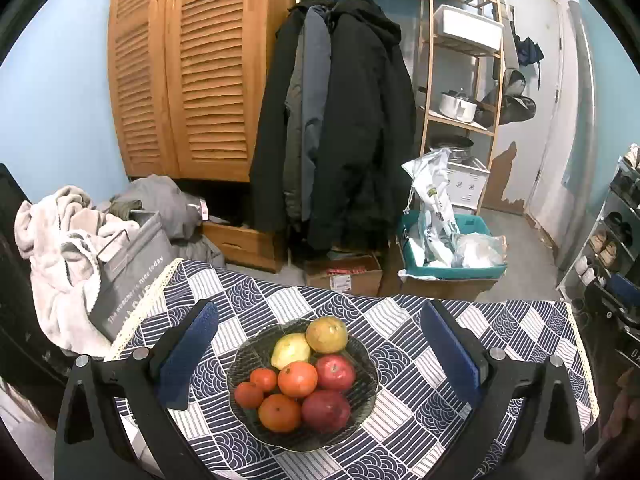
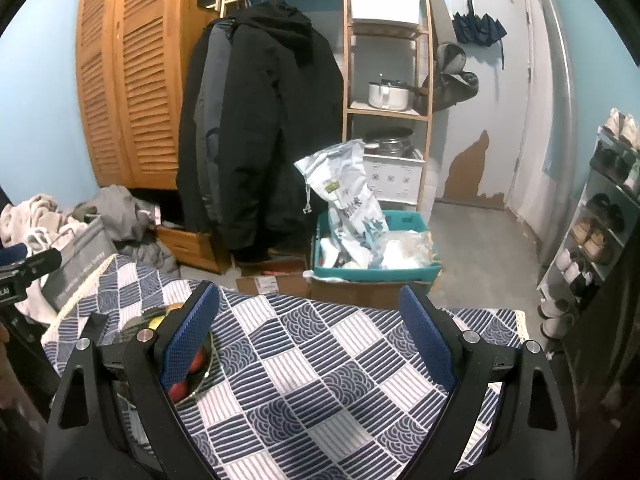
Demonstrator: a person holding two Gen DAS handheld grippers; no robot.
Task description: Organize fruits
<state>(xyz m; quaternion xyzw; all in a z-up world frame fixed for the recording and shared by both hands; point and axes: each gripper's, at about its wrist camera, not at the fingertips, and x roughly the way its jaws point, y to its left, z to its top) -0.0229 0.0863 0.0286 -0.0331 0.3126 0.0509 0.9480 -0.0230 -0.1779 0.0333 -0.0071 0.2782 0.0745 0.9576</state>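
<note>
A dark patterned plate (image 1: 362,394) on the blue-and-white tablecloth (image 1: 404,436) holds several fruits: two red apples (image 1: 335,372), several oranges (image 1: 297,378), a yellow lemon (image 1: 291,349) and a yellow-green pear (image 1: 327,334). My left gripper (image 1: 318,320) is open and empty, its fingers either side of the plate, above it. My right gripper (image 2: 310,304) is open and empty over bare cloth to the right of the plate (image 2: 206,368), which its left finger mostly hides.
The table's far edge (image 1: 360,294) drops to a floor with cardboard boxes (image 1: 344,276) and a teal bin (image 1: 452,248). A grey laundry basket with clothes (image 1: 120,264) stands at the left. Coats (image 1: 340,120) hang behind. A shoe rack (image 1: 616,232) is on the right.
</note>
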